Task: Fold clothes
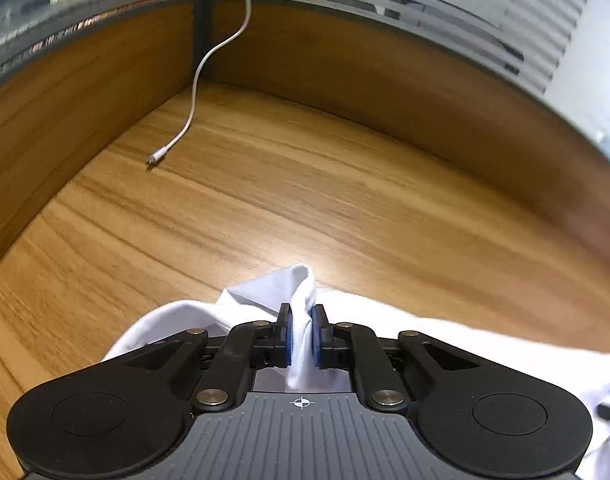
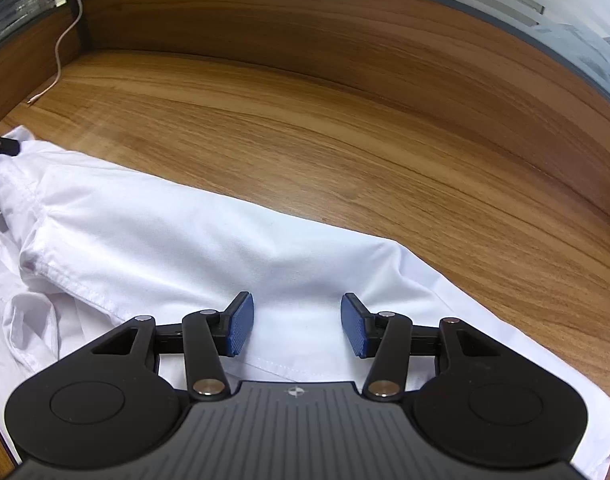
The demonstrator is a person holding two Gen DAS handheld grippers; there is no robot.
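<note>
A white shirt (image 2: 177, 240) lies partly folded on the wooden desk (image 2: 345, 128), with a hemmed edge and buttons at the left. My right gripper (image 2: 297, 324) is open just above the shirt's folded edge, its blue pads (image 2: 241, 324) apart and empty. My left gripper (image 1: 302, 320) is shut on a bunched fold of the white shirt (image 1: 301, 292), held at the desk surface (image 1: 265, 200). The left gripper's tip also shows at the far left of the right wrist view (image 2: 1, 146), on the shirt's corner.
A white charging cable (image 1: 193, 92) hangs over the wooden partition (image 1: 385, 80) and ends on the desk at the back left corner. It also shows in the right wrist view (image 2: 61, 52). Frosted glass panels (image 1: 505, 8) stand above the partition.
</note>
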